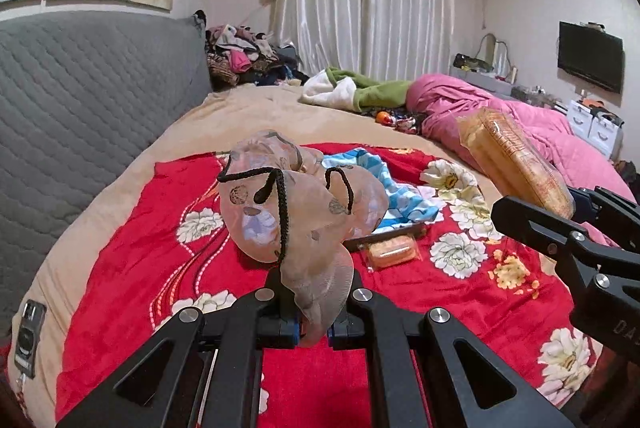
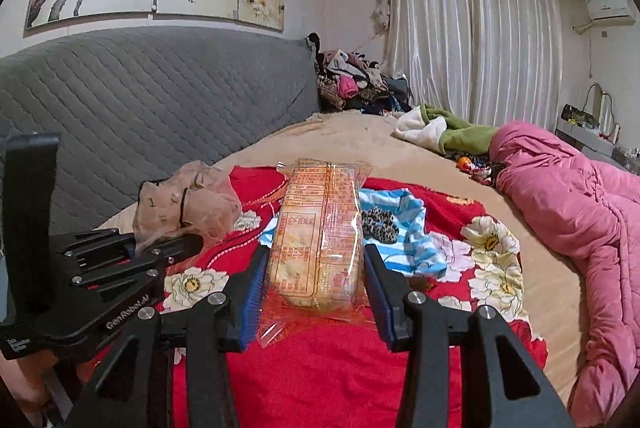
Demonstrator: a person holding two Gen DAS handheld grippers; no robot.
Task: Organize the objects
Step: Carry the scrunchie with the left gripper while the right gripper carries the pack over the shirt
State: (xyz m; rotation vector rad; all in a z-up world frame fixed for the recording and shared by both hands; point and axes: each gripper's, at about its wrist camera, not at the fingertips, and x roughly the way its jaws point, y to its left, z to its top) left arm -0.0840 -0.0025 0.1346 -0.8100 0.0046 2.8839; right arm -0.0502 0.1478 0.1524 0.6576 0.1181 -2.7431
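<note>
My left gripper (image 1: pixel 312 324) is shut on a sheer beige drawstring pouch (image 1: pixel 296 211) with black cords and holds it above the red floral blanket (image 1: pixel 152 236). The pouch also shows in the right wrist view (image 2: pixel 188 207), with the left gripper (image 2: pixel 132 252) under it. My right gripper (image 2: pixel 316 288) is shut on a long packet of biscuits in clear wrap (image 2: pixel 320 232) and holds it up; the packet shows at the right of the left wrist view (image 1: pixel 516 163). A small wrapped orange snack (image 1: pixel 392 250) lies on the blanket.
A blue-striped cloth (image 2: pixel 416 248) with a leopard-print item (image 2: pixel 380 224) lies on the blanket. A pink quilt (image 2: pixel 568 211) lies at the right, a green and white garment (image 2: pixel 448 129) behind it. A grey quilted headboard (image 2: pixel 140 107) stands left. A clothes pile (image 2: pixel 356 79) is in the corner.
</note>
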